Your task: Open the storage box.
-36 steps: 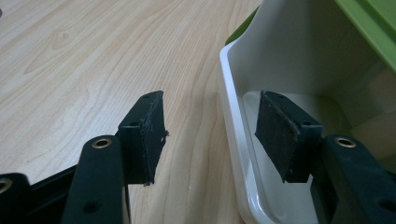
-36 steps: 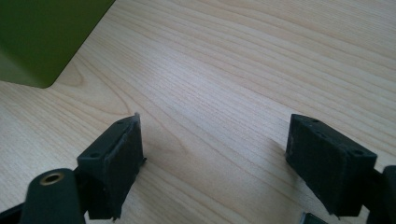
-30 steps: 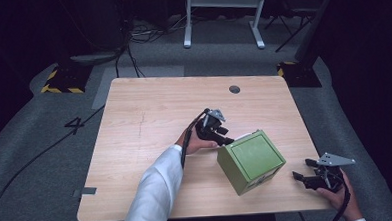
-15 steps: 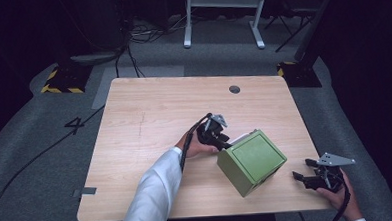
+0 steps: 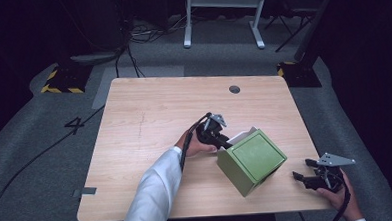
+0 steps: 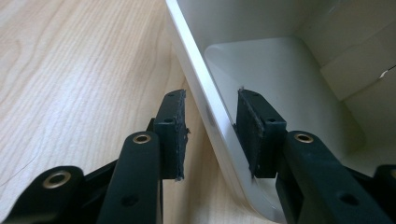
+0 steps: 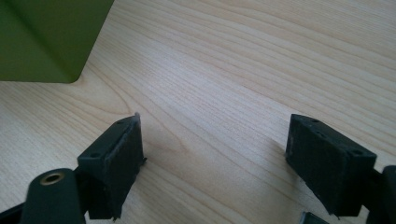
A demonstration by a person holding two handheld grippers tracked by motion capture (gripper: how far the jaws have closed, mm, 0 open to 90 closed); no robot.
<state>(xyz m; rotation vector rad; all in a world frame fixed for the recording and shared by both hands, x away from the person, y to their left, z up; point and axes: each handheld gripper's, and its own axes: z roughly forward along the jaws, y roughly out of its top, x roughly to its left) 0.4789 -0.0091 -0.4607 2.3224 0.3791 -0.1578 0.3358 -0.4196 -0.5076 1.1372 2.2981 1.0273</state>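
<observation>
A green box (image 5: 253, 158) with a white inside lies on its side near the table's front right, with its opening turned toward my left gripper (image 5: 224, 138). In the left gripper view, the left gripper (image 6: 210, 135) is open, with its jaws on either side of the box's white wall (image 6: 205, 107); one pad is outside and the other inside, with small gaps on both sides. My right gripper (image 5: 304, 170) rests near the front right corner, open, with its jaws pointing at the box. In the right gripper view, the right gripper (image 7: 215, 158) has bare wood between its jaws, and the green box (image 7: 46, 37) sits at the upper left.
The wooden table (image 5: 149, 117) has a round cable hole (image 5: 234, 89) near its far edge. A white sleeve (image 5: 152, 192) crosses the front edge. Cables and a stand's legs (image 5: 220, 19) lie on the floor beyond the table.
My left gripper has moved a little forward and down to the box's opening, and its jaws now straddle the white wall. The right gripper has stayed put.
</observation>
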